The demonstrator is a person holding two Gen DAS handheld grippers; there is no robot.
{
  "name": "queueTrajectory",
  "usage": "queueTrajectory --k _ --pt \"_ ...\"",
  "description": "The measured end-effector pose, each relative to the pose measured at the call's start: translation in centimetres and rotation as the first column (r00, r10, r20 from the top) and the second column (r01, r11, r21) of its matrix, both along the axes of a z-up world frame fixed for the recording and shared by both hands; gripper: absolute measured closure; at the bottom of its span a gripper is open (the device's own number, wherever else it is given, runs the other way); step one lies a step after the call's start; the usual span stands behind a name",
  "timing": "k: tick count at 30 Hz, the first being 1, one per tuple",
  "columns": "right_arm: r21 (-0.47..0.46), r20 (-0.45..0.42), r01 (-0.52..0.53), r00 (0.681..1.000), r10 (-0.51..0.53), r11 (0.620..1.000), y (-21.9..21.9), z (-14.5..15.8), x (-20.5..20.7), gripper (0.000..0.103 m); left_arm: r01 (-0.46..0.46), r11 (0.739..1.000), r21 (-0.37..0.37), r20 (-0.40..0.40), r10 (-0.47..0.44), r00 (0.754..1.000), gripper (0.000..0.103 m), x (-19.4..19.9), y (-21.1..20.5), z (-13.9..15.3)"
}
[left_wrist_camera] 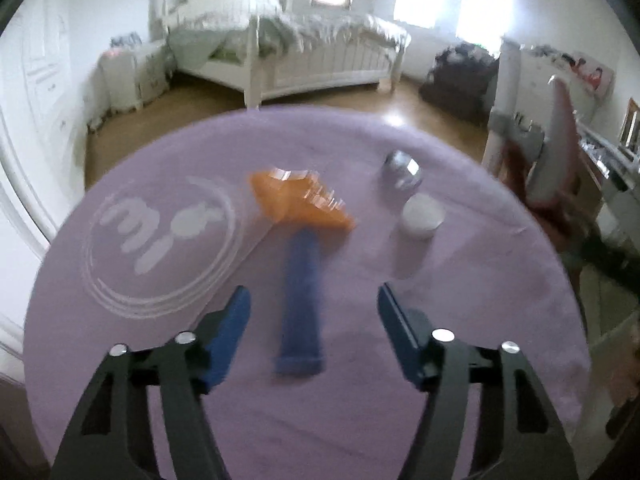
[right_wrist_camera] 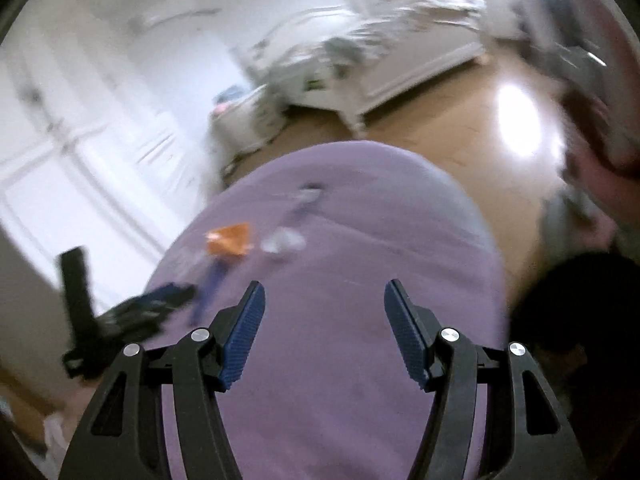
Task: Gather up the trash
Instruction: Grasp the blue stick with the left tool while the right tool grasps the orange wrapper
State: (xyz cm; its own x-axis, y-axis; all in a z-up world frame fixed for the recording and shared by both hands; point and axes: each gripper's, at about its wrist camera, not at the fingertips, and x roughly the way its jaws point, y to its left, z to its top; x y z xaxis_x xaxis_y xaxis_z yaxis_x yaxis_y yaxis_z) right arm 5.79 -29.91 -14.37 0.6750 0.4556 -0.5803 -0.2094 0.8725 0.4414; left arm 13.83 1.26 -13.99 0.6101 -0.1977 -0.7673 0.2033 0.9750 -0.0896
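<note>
Nothing is collected yet, by the look of it: both grippers are empty and all 3 bits of trash sit out on the purple table (left_wrist_camera: 480, 320). No bin or bag is in view, so where the trash should go I cannot tell.

The left gripper (left_wrist_camera: 314, 300) hangs released, jaws apart with nothing between the pads, aimed down at the table. Just ahead of it lies the blue tube with an orange crumpled wrapper (left_wrist_camera: 300, 208) at its far end; the tube's near end lies between the 2 fingertips in this view, but whether they are down at its level I cannot say. Further right, past the tube, a silver foil ball (left_wrist_camera: 402, 170) and a white cap (left_wrist_camera: 422, 216) sit just beside each other.

The right gripper (right_wrist_camera: 324, 308) is released too, jaws spread over bare purple cloth. From its view the trash lies well ahead and to the left, blurred.

My read: the tube goes first, the left gripper closest.
</note>
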Motion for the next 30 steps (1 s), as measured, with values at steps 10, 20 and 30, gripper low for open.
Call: queueTrajectory --k 10,20,30 --pt "-0.139 0.014 -0.198 0.979 0.202 0.97 12.3 2.8 8.1 0.041 0.017 0.994 0.111 -0.011 -0.016 1.0 0.083 1.8 2.5 -1.1" --pt "-0.27 -0.102 -0.32 0.947 0.304 0.908 22.0 -0.1 15.9 0.032 -0.05 0.999 -0.006 -0.011 0.05 0.999 0.085 1.9 6.0 -0.5" --pt "-0.354 -0.142 -0.311 0.95 0.278 0.882 25.1 -2.8 18.4 0.083 -0.106 0.993 -0.046 0.004 0.106 0.994 0.085 -0.5 8.1 0.4"
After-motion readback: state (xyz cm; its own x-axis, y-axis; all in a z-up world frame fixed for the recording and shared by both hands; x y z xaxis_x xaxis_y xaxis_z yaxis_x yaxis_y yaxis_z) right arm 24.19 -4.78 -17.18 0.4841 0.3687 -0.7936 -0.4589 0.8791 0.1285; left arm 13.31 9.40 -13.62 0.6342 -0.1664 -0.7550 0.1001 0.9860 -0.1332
